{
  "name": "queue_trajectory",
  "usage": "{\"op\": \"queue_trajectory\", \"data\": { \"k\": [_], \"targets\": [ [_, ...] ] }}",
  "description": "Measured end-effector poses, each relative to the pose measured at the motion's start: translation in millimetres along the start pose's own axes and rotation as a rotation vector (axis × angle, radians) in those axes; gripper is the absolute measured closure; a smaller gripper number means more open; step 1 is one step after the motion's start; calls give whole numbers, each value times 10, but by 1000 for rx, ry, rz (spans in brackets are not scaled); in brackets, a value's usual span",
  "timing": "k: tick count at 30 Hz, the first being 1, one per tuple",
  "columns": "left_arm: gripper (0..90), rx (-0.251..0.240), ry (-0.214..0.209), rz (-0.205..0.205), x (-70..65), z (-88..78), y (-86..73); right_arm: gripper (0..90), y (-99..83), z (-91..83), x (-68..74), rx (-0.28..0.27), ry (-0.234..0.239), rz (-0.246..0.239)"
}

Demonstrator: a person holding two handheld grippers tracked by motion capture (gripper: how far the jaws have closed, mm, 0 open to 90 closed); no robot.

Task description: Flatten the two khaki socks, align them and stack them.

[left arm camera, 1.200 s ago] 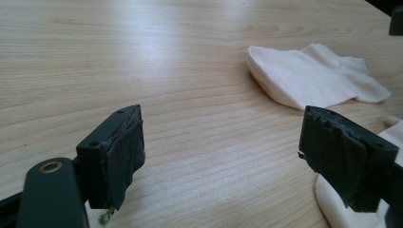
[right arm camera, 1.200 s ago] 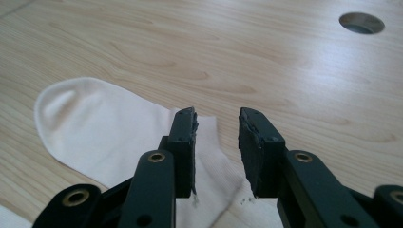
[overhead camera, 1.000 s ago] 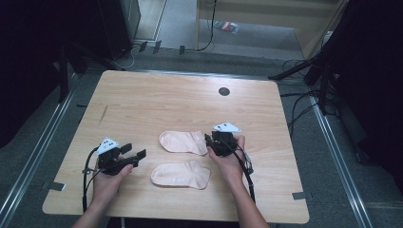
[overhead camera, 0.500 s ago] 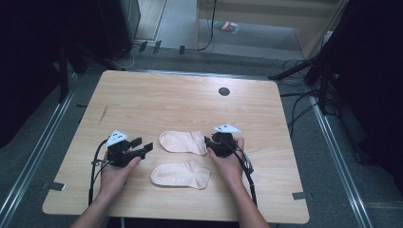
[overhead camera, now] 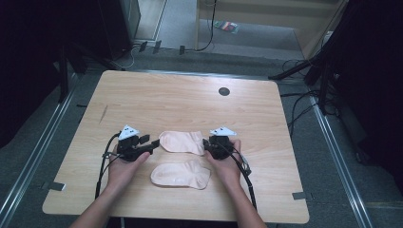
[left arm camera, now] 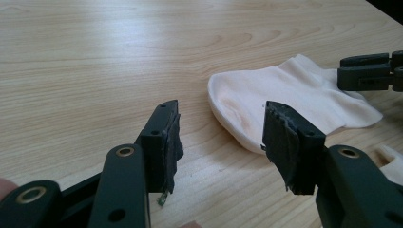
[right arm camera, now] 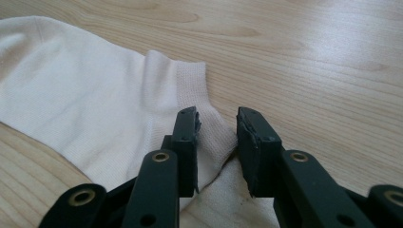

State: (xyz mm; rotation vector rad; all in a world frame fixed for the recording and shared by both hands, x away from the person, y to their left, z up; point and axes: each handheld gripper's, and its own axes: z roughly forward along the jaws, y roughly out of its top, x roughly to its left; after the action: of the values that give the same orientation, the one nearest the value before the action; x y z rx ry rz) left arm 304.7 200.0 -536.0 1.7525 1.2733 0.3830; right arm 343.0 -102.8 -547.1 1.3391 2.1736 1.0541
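Cream ankle sock (overhead camera: 183, 141): left gripper (left arm camera: 221, 137) closing, half-wide, at its toe, nothing between the jaws. Right gripper (right arm camera: 217, 137) narrow around its cuff, pads not yet pinching. Best pinch both ends fully before lifting.

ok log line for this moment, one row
left gripper: open, closing, toe of far sock ahead | right gripper: at its cuff, grip unclear | near sock: flat, untouched | table

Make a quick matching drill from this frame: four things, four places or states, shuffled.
1. far sock
2. near sock
3. left gripper
4. right gripper

a. jaws open at the far sock's toe
b. at the far sock's cuff
c. lies flat between the two hands
d. lies between the two grippers

Pairs: 1-d, 2-c, 3-a, 4-b
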Motion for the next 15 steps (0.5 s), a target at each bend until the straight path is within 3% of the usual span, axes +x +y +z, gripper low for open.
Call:
{"op": "queue_trajectory", "data": {
  "k": [3,6,11,15],
  "targets": [
    [484,15,0,-4,-9,49,32,778,-21,-7,17,-8,3,-16],
    [490,33,-10,-33,-17,122,59,827,-18,-8,24,-2,14,2],
    [520,71,5,-51,-21,244,90,857,-9,-7,31,7,14,3],
    [524,68,45,-26,-40,285,113,867,-11,-5,22,2,19,-4]
  ]
}}
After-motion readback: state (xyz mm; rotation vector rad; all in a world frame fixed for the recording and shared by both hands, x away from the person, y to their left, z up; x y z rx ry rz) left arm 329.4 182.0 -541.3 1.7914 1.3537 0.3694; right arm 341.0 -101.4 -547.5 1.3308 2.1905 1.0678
